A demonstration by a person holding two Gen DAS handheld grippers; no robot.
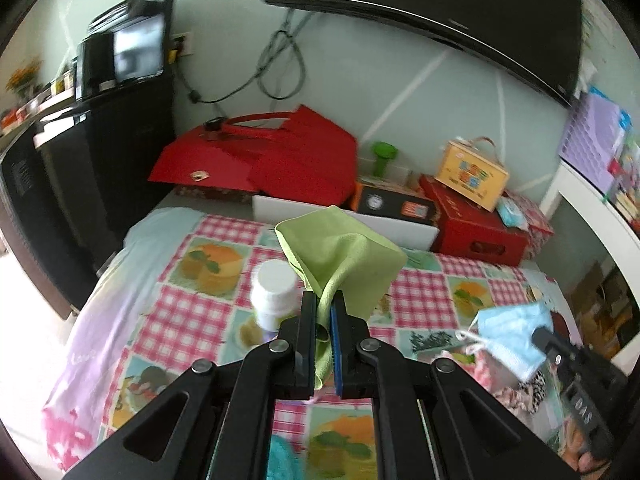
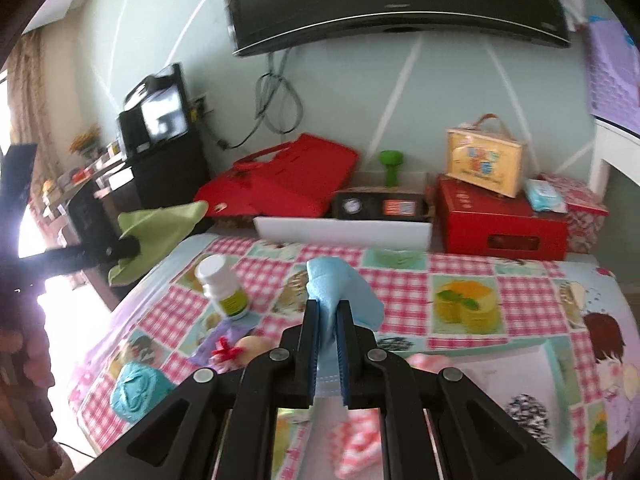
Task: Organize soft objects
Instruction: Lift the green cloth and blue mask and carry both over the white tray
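1. Looking down the left wrist view: left gripper [image 1: 325,300] has its jaws clamped on a green cloth [image 1: 340,256], held up over the checkered bedsheet [image 1: 192,312] near a white pill bottle [image 1: 274,292].
2. Right wrist view: right gripper [image 2: 328,308] jaws pinch a blue face mask [image 2: 340,292] above the same sheet, in front of a white tray [image 2: 344,232].
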